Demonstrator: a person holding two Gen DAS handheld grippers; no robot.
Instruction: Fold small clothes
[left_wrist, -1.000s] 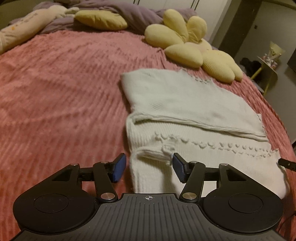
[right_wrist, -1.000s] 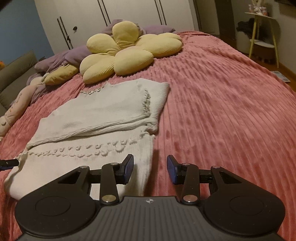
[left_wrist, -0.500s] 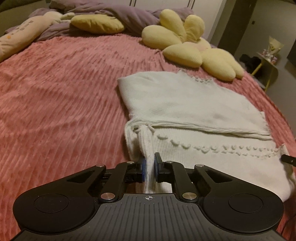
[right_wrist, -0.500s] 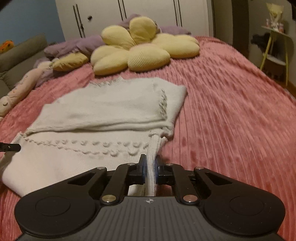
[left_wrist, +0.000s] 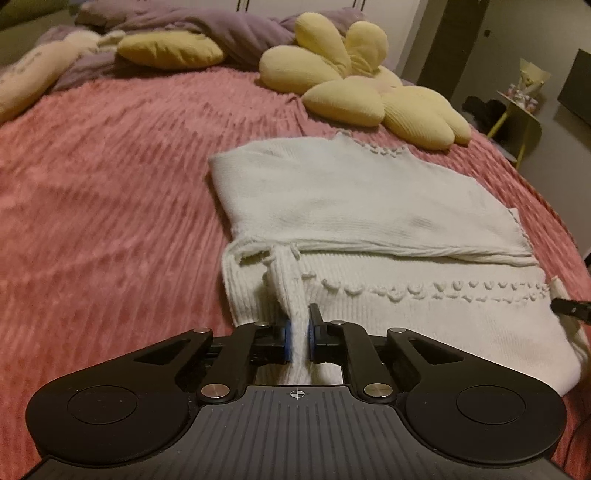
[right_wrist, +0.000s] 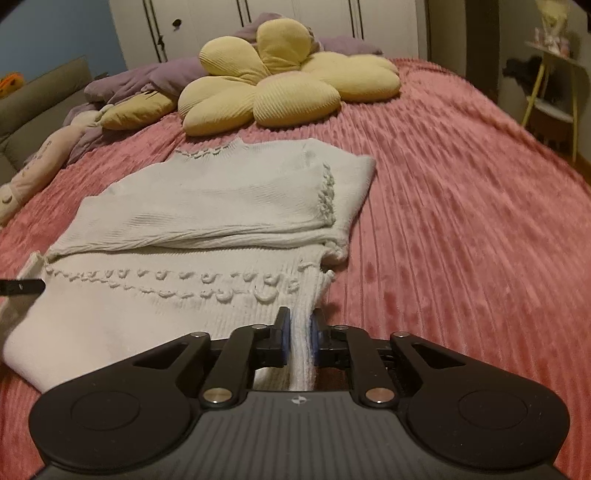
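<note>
White knit is now pinched where a second ago there was open air. Left wrist view: the left gripper (left_wrist: 298, 338), whose jaws stood wide apart a second ago, has closed on the near left corner of the sweater (left_wrist: 369, 206), a ridge of ribbed hem standing up between the blue pads (left_wrist: 287, 338). The sweater lies flat on the pink bedspread (left_wrist: 110, 206), its far half folded over the near half, with a row of knitted bobbles across the near part. The gripper points down and forward at the hem. The tip of the right gripper (left_wrist: 570, 308) shows at the sweater's right edge.

Right wrist view: the right gripper (right_wrist: 300, 334), likewise open a second ago, is now clamped on the sweater's (right_wrist: 207, 206) near right corner, ribbed hem gathered between its pads (right_wrist: 282, 338). It too points down and forward. The left gripper's (right_wrist: 22, 286) tip shows at the left edge. A yellow flower pillow (right_wrist: 280, 85) lies beyond the sweater, well apart from it.
</note>
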